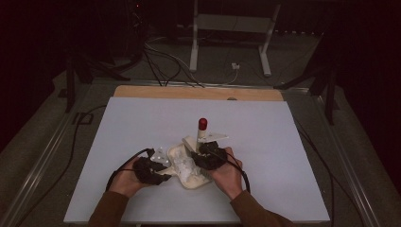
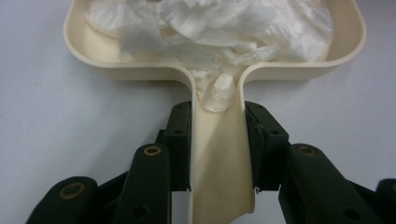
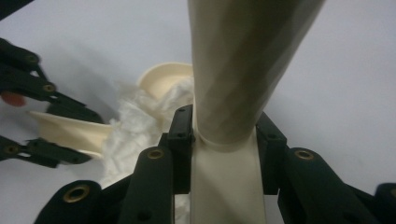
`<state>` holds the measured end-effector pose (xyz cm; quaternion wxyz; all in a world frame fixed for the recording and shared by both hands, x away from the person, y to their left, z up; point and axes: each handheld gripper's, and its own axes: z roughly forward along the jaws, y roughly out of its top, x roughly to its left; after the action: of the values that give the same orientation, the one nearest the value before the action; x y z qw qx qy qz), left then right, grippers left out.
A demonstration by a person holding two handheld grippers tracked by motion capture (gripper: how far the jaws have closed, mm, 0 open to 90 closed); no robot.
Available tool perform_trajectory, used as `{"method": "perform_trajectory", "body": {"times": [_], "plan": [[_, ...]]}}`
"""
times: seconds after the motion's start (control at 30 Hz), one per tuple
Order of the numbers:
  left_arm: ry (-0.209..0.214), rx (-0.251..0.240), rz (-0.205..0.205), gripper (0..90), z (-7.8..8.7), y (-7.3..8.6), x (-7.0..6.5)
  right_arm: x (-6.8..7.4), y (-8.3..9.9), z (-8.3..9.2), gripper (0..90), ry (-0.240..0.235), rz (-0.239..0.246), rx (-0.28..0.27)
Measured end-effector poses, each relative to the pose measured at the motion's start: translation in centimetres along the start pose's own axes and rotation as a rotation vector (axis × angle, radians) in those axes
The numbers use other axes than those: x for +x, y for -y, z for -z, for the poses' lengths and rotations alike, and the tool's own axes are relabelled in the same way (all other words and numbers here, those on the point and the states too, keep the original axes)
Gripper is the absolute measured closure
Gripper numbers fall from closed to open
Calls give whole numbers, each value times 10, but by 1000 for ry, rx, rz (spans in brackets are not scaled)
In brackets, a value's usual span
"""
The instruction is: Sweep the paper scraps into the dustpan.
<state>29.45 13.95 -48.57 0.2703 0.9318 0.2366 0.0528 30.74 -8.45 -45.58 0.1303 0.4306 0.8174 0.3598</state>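
Note:
A cream dustpan (image 1: 176,151) lies on the white table, piled with crumpled white paper (image 1: 188,170). My left gripper (image 1: 163,173) is shut on the dustpan's handle (image 2: 219,158), with the jaws pressed on both of its sides. The pan's rim (image 2: 140,72) and the paper (image 2: 210,28) lie just ahead of the left gripper (image 2: 218,135). My right gripper (image 1: 202,149) is shut on a cream brush handle (image 3: 238,60) with a red tip (image 1: 203,124) that stands up behind the pan. Paper (image 3: 140,121) and the left gripper (image 3: 88,135) lie beyond the right gripper (image 3: 224,133).
The white table sheet (image 1: 265,156) rests on a wooden board (image 1: 198,92) that shows along the far edge. Cables and a white metal stand (image 1: 229,28) are on the floor beyond. Both of the person's hands rest near the front edge.

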Motion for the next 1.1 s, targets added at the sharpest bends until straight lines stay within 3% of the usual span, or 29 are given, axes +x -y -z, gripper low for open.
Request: {"method": "perform_trajectory", "body": {"times": [0.2, 0.47, 1.1], "plan": [[-4, -14, 5, 665, 0, 1, -1, 10, -1, -2, 672, -14, 18, 1], [-8, -50, 5, 666, 0, 2, -2, 10, -3, 0, 672, -22, 19, 1], [-31, -140, 18, 666, 5, 8, -3, -6, -19, 25, 672, -1, -7, -88]]}}
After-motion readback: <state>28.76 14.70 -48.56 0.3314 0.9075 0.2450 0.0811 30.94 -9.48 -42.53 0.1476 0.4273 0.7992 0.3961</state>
